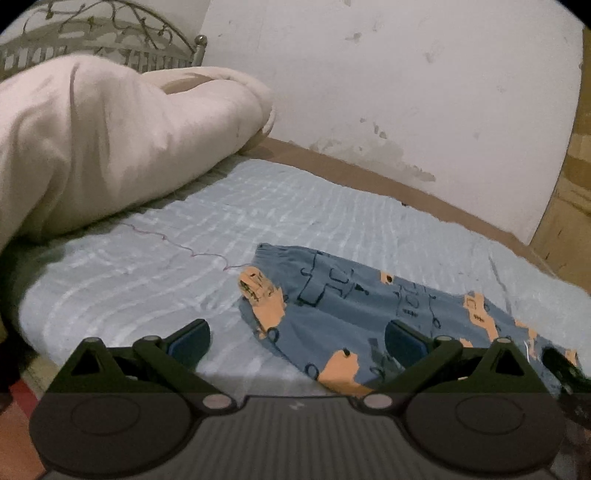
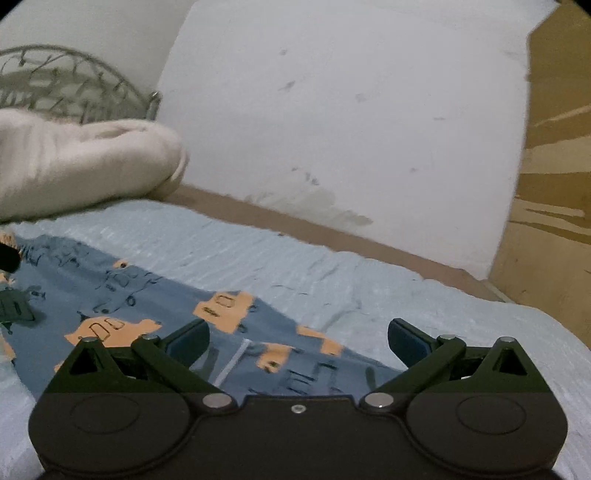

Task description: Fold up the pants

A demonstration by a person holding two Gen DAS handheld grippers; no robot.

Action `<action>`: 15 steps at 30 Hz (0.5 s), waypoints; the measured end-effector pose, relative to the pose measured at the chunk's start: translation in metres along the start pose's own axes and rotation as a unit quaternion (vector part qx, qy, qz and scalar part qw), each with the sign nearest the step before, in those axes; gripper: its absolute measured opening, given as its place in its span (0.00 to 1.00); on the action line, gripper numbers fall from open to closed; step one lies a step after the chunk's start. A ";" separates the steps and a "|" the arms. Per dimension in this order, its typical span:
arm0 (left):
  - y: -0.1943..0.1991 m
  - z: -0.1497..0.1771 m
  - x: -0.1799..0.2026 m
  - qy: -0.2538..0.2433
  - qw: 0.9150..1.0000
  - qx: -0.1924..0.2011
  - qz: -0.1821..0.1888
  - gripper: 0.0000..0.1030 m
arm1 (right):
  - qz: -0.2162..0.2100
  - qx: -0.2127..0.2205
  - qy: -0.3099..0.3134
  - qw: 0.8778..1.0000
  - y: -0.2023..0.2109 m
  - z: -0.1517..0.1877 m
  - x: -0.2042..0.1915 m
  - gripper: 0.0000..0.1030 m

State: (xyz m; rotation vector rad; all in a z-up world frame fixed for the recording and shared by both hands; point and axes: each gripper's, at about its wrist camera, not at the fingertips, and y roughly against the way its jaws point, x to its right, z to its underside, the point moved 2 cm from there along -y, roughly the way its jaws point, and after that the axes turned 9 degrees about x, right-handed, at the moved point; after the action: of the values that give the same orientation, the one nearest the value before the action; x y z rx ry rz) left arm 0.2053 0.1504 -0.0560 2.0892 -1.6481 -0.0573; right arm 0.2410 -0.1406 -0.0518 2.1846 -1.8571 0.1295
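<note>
From the left wrist view, the left hand-held gripper point(image 1: 297, 343) is hovering low over the near edge of the bed point(image 1: 147, 266), its two blue-padded fingers point(image 1: 190, 345) spread wide with nothing between them. The pants point(image 1: 369, 306), blue-grey with orange patches and dark line drawings, are lying flat on the pale blue sheet, stretching from the middle of the view off to the right. Their waistband end is sitting toward the middle of the bed, and the gripper's right finger is showing in front of the cloth, while the left finger is standing over bare sheet just beside the pants' edge. A bulky cream duvet point(image 1: 110, 140) is bunched up at the left, in front of a metal headboard point(image 1: 110, 33). A white, stained wall point(image 1: 406, 92) is running along the far side of the bed. At the far right edge, a dark blurred part of the other tool is showing above the pants.

From the right wrist view, the right hand-held gripper point(image 2: 298, 341) is also standing wide open and empty, held over the pants point(image 2: 147, 306). Here the fabric is filling the lower left and middle of the view, lying on the sheet point(image 2: 332, 266). The left finger is showing in front of the fabric and the right one point(image 2: 408, 343) over sheet beside the cloth's edge. The duvet point(image 2: 81, 166) is lying at the upper left, well apart from the gripper. This view is slightly blurred.
</note>
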 end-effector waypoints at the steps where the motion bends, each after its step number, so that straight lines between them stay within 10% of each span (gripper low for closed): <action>1: -0.003 0.000 -0.003 0.008 1.000 0.003 0.003 0.99 | 0.005 0.003 -0.002 1.000 0.005 0.002 0.003 0.99; 9: -0.015 -0.003 -0.022 0.103 0.993 0.003 0.062 0.95 | -0.001 -0.014 0.021 1.000 0.007 0.022 -0.003 0.99; 15: -0.026 -0.003 -0.035 0.143 0.989 -0.020 0.027 0.79 | -0.010 -0.018 0.003 1.000 0.005 0.026 0.001 0.99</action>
State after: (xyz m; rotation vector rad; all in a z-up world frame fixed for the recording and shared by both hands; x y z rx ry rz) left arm 0.2204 0.1878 -0.0722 1.9192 -1.5139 0.2165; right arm 0.2333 -0.1494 -0.0758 2.1763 -1.8200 0.0969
